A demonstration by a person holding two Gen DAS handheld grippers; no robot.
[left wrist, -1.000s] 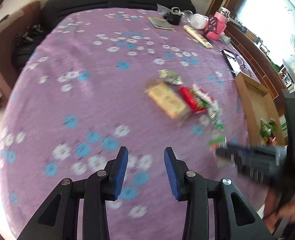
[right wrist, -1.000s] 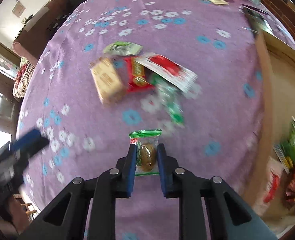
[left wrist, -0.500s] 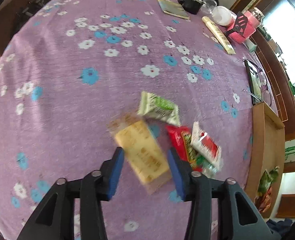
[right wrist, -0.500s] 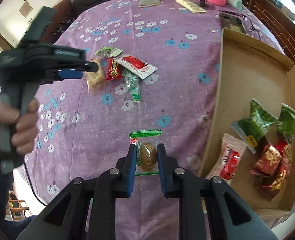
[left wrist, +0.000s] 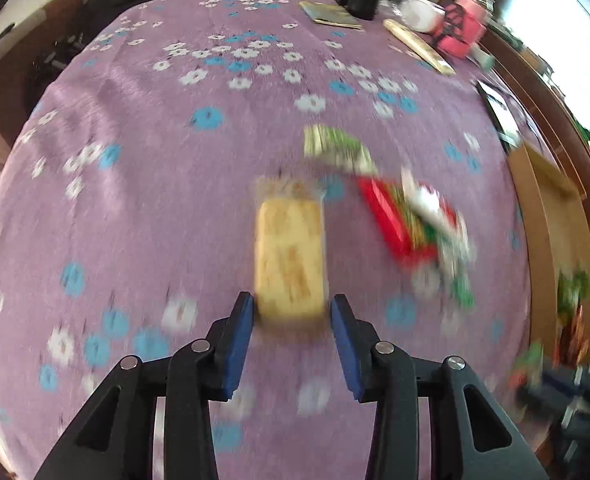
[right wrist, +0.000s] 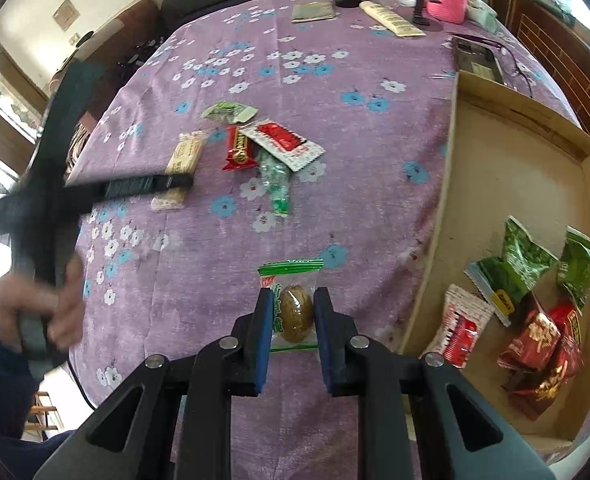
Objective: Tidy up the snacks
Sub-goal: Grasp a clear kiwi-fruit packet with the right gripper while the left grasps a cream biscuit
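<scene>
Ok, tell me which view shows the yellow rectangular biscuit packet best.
Right wrist view: the yellow rectangular biscuit packet is sharp, though the left gripper covers its near end. Left wrist view shows it larger but motion-blurred.

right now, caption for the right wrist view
Right gripper holds a wrapped snack beside the cardboard box.

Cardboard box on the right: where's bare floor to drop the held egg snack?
The shallow cardboard box is bare across its far half, from the far wall down to the green packets. The near right corner is crowded with green, red and white-red packets. The right gripper is shut on the clear-wrapped brown egg snack.
</scene>
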